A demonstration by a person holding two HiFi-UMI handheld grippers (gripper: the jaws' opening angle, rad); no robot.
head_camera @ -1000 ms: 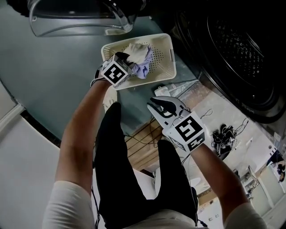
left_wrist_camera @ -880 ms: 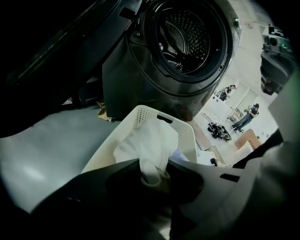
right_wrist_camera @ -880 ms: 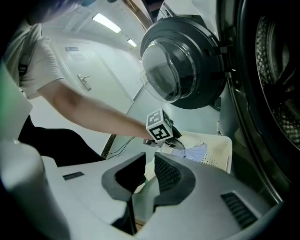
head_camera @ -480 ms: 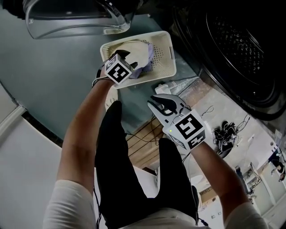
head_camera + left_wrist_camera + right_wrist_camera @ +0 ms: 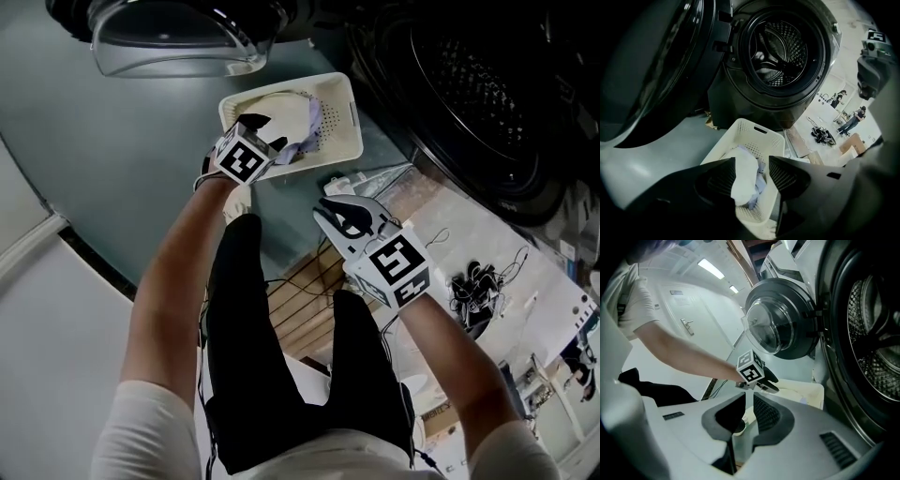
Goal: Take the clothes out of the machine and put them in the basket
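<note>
White plastic, the basket (image 5: 343, 114) stands on the grey floor at 12 o'clock in the head view. Its long axis runs about from 9 to 3 o'clock. The machine (image 5: 487, 103) is at 2 o'clock and its open door (image 5: 173, 42) at 11 o'clock.

In the basket lie two clothes, one white cloth (image 5: 284, 105) and one lilac cloth (image 5: 310, 131).

The left gripper (image 5: 264, 131) hangs over the near rim. Its jaws have just been opening and stand about half apart. The white cloth shows in the gap but lies below, released.

The right gripper (image 5: 326, 211), at 6 o'clock from the basket, has its jaws a narrow slit apart and holds nothing.
</note>
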